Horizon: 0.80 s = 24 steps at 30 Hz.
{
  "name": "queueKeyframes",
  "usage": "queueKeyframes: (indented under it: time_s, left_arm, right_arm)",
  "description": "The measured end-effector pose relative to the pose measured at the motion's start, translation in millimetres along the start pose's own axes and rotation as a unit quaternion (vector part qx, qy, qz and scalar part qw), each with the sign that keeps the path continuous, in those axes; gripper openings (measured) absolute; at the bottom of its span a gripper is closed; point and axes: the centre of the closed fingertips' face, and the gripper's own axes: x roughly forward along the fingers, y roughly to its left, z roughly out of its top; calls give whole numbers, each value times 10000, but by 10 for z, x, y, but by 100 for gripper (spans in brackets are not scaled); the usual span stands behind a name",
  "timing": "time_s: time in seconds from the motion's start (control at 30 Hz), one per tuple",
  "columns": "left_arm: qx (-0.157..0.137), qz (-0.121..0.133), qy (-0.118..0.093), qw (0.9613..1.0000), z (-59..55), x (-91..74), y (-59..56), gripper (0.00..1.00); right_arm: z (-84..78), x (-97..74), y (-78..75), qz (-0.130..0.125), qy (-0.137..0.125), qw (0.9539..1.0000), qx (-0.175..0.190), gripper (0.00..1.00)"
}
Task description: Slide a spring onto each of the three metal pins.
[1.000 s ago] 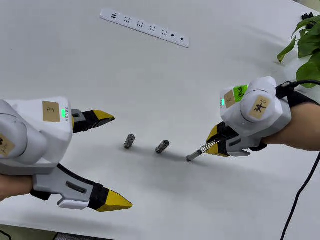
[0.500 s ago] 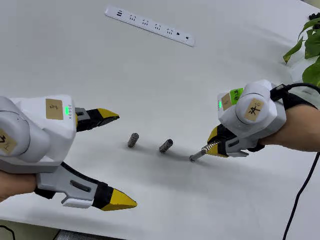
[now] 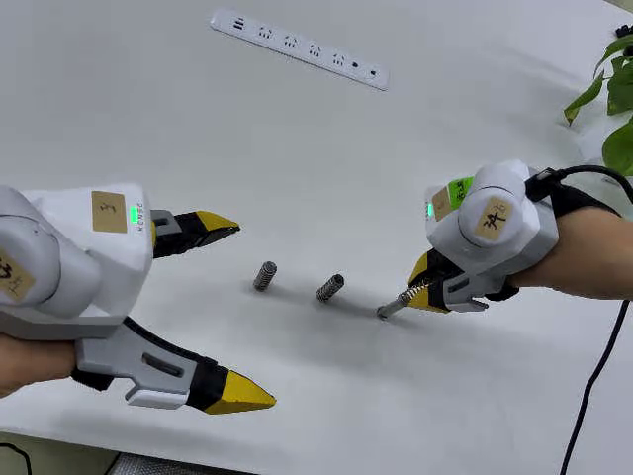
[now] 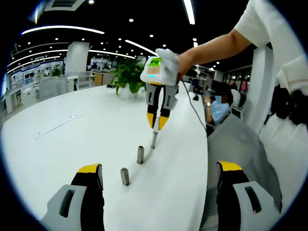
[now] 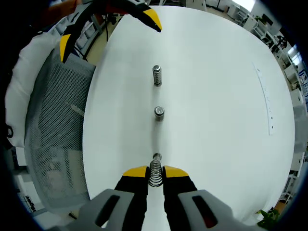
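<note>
Change: the whole head view is drifting a little, so the camera is moving. The pins are keeping their line on the table (image 3: 297,148). The right gripper (image 3: 422,286) is leaning its body slightly further toward them than a second ago.
Right gripper: it is still pinching a spring (image 3: 412,293), with the jaws nearly meeting and the coils squeezed between the yellow tips.
Spring: it is sitting right between the right gripper's tips, wrapping the upper part of a pin (image 3: 386,311).
Pin: it is sticking out beyond the tips and slanting down. In the left gripper view its free end is reaching the table.
Middle pin (image 3: 329,287): it is sitting just past the held pin's free end and apart from it, wearing coils of its own.
End pin (image 3: 264,275): it is sitting further along the same line, nearest the left gripper (image 3: 255,315), and is also wearing coils. In the left gripper view both of these pins are looking upright.
Left gripper: it is still hovering with its jaws spread wide and is gripping nothing. The end pin is sitting near the mouth of the jaws, closer to one jaw, and nothing is touching it.
Surroundings: a power strip (image 3: 297,45) is lying at the far side of the table, well apart from the pins. A plant (image 3: 615,94) is showing at the right edge.
</note>
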Motion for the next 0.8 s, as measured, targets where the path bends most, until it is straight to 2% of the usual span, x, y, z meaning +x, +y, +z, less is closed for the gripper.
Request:
queueKeyframes:
  time_s: [0.8]
  left_arm:
    - [-45, -10, 6, 10000, -21, 20, 7, 99]
  right_arm:
    - [-7, 262, 1, -147, 98, 9993, -326, 12]
